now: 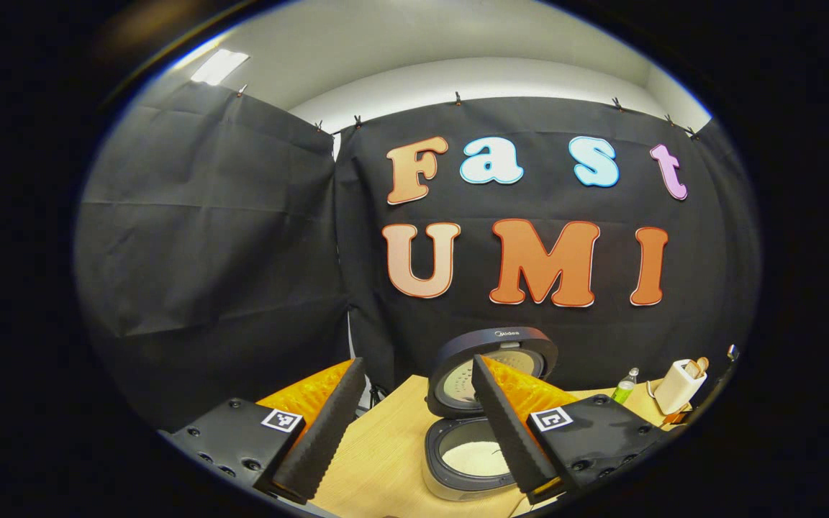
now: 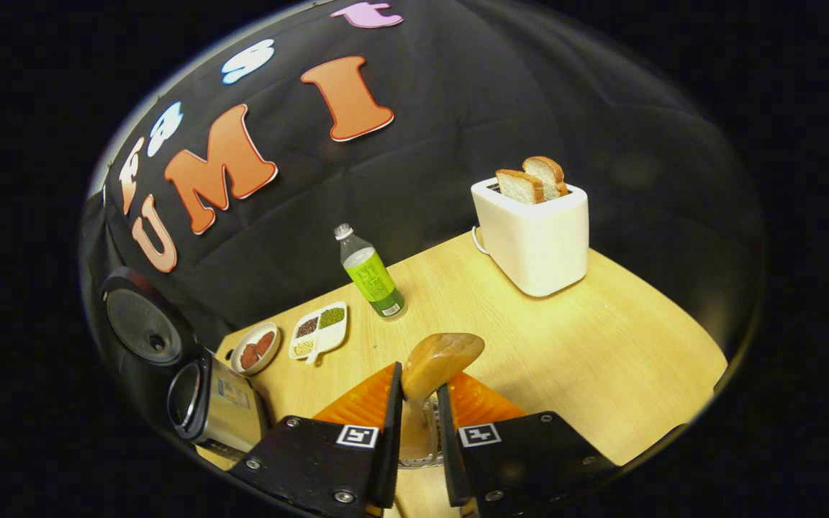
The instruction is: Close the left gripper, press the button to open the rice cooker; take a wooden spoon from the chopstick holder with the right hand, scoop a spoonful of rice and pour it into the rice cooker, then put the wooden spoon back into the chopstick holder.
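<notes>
We see the wooden table (image 2: 601, 345) first, pale and grained, carrying everything else. On it, in the left gripper view, the rice cooker (image 1: 472, 432) stands open: its round dark lid (image 1: 494, 367) is tipped up toward the black wall, and white rice lies in the inner pot (image 1: 473, 455). In the right gripper view the same cooker sits at the far left edge of the table, metal-sided, lid raised.

Next in size is the white toaster (image 2: 535, 237) near the table's back edge, two slices of bread (image 2: 532, 180) standing in its slots. A green-labelled bottle (image 2: 371, 273) stands between toaster and cooker, with a divided white dish (image 2: 319, 329) of grains and a small round dish (image 2: 256, 347) beside it.

Our left gripper (image 1: 414, 403) hangs with its fingers spread wide, holding nothing, above the cooker's near side.

Our right gripper (image 2: 418, 396) is clamped on the wooden spoon (image 2: 442, 360), both fingers pressing its handle; the smooth, light-brown oval bowl rises just past the fingertips, over the chopstick holder (image 2: 422, 439) seen below between them.
</notes>
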Action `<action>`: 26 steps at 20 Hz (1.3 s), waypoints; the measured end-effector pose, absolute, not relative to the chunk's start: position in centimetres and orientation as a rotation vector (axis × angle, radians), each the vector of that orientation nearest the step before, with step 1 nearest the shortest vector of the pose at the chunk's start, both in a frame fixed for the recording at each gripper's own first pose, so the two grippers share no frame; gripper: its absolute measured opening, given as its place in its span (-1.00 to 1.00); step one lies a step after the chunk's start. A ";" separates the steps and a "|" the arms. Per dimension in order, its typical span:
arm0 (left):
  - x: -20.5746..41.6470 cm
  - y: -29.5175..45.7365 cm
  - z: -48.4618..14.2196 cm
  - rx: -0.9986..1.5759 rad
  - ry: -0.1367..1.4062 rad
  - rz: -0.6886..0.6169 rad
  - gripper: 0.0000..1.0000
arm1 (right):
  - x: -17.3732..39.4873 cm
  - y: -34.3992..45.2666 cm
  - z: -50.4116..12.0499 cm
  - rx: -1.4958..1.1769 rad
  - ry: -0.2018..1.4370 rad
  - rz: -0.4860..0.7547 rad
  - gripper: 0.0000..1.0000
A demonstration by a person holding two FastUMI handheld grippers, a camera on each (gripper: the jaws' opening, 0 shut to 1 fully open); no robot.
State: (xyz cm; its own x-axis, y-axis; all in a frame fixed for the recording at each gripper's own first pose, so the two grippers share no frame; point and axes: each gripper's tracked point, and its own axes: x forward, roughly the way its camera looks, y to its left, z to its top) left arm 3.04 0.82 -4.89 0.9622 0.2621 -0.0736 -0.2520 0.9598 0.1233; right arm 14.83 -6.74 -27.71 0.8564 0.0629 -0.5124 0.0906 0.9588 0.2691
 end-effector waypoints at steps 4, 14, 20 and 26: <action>3.4 1.1 -5.8 0.111 0.116 0.244 0.95 | 14.5 -6.0 -27.3 0.272 0.541 -0.005 -0.68; 3.7 3.2 -5.3 0.073 0.103 0.192 0.95 | 11.9 -4.7 -18.9 0.091 0.376 -0.019 -0.84; 3.8 4.7 -5.2 0.083 0.102 0.136 0.97 | 7.4 -1.6 -14.3 0.059 0.287 -0.006 -0.85; 3.5 5.8 -5.4 0.064 0.106 0.054 0.99 | 2.5 2.7 -13.8 0.023 0.251 0.017 -0.96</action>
State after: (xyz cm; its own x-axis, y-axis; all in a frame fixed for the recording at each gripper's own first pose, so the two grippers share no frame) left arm 3.50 5.76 -5.42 0.9929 0.0574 -0.1042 -0.0506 0.9965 0.0666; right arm 2.51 2.72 -13.83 0.9686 0.0199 -0.2478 -0.0141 0.9996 0.0252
